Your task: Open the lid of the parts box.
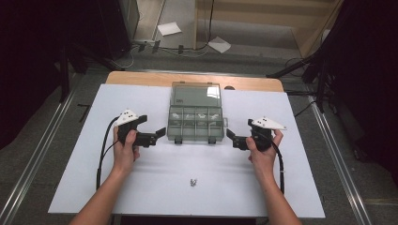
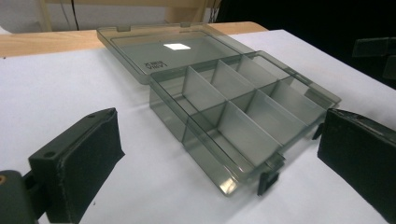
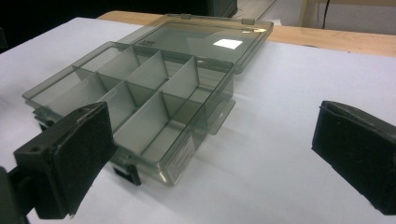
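Two small metal pieces (image 1: 193, 182) lie together nearest the person, on the white table sheet (image 1: 70, 187), midway between the forearms and well apart from everything else; too small to tell what they are.

Farther in, each hand holds a gripper. Left gripper (image 1: 158, 134) sits just left of the box, jaws spread wide with nothing between them, pointing at the box's near left corner. In the left gripper view its two black pads (image 2: 86, 154) stand far apart, the box corner framed between them but not touched. Right gripper (image 1: 231, 137) mirrors it on the other side, likewise spread and unloaded, aimed at the near right corner; in the right gripper view the left pad (image 3: 79, 149) overlaps the box's front edge in the picture, contact cannot be told.

Compartment box (image 1: 195, 124), smoky clear plastic, rests at the table's middle, between the two grippers. Dividers split it into two rows of cells. A few pale bits show in the cells from above.

Its lid (image 1: 196, 95) lies folded back flat toward the far edge, hinged open.

Beyond, a wooden table edge (image 1: 141, 78).
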`<state>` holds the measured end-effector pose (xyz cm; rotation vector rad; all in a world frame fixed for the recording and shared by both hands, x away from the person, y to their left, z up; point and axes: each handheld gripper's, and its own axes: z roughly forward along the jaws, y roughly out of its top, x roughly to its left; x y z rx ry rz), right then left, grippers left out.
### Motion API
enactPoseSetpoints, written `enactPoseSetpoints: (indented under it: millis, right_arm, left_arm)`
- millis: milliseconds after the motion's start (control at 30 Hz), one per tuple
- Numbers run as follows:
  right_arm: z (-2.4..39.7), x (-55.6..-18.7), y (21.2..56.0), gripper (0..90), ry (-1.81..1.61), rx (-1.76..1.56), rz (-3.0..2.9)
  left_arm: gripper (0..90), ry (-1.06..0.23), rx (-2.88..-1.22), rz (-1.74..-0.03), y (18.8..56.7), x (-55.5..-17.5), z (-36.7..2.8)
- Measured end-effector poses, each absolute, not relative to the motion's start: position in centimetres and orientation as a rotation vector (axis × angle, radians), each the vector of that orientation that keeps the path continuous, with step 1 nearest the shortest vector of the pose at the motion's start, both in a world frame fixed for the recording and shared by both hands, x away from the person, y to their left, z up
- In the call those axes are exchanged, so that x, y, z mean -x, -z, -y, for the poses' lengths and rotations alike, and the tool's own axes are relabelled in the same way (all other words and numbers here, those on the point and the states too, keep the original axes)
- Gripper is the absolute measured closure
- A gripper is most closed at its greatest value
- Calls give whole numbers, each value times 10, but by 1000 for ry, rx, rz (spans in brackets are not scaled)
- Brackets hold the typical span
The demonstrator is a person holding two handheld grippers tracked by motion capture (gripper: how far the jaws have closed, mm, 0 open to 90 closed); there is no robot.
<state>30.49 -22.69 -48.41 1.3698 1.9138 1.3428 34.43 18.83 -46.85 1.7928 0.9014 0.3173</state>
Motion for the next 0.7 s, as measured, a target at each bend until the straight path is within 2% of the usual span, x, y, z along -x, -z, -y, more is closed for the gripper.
enactPoseSetpoints:
  millis: [700]
  right_arm:
    - [233,-252,502,0,-1336,-1362,-1927]
  left_arm:
    - [0,-356,-1770,-898,480,-294,-224]
